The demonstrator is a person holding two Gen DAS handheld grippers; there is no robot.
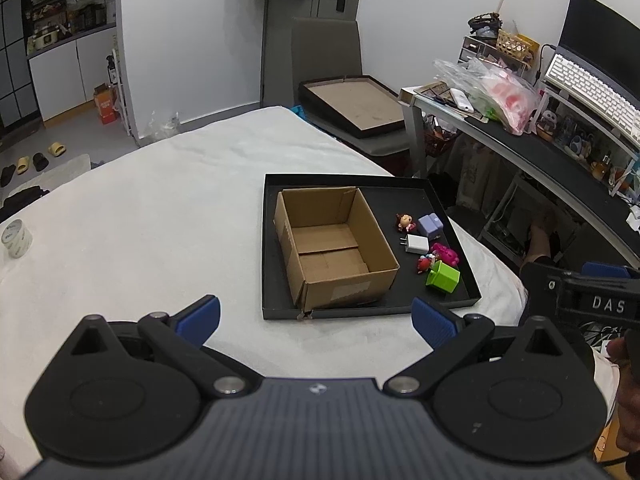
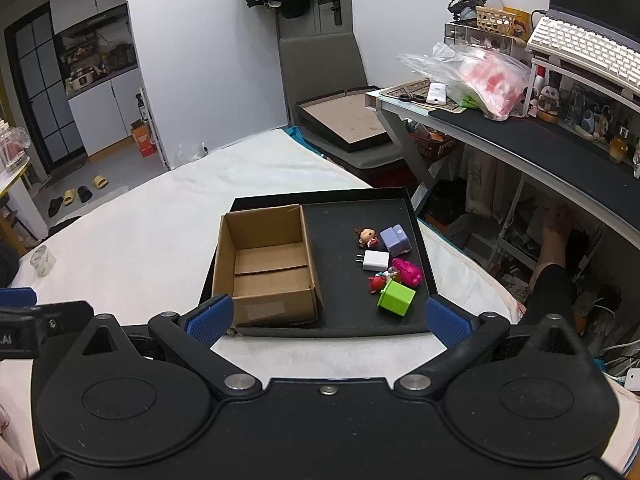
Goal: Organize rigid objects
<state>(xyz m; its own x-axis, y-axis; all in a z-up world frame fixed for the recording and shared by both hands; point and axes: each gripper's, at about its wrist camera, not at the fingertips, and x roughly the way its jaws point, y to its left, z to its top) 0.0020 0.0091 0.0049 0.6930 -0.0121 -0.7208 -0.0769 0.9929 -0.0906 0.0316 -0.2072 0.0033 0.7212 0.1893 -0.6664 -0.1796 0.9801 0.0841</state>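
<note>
Pre-grasp stage, judged: left gripper (image 1: 316,316) and right gripper (image 2: 328,318) both spread, empty. Brown cardboard box (image 2: 268,266) centre-frame empty; green plastic cube (image 2: 395,298) likely nearest pick.

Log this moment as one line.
left hand-held gripper open | right hand-held gripper open | cardboard box empty | toys beside it on black tray

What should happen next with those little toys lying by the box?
Probably the right tool, open and nearest, reaches for the green plastic cube: the brown cardboard box is empty and the toys lie loose on the black tray.
</note>
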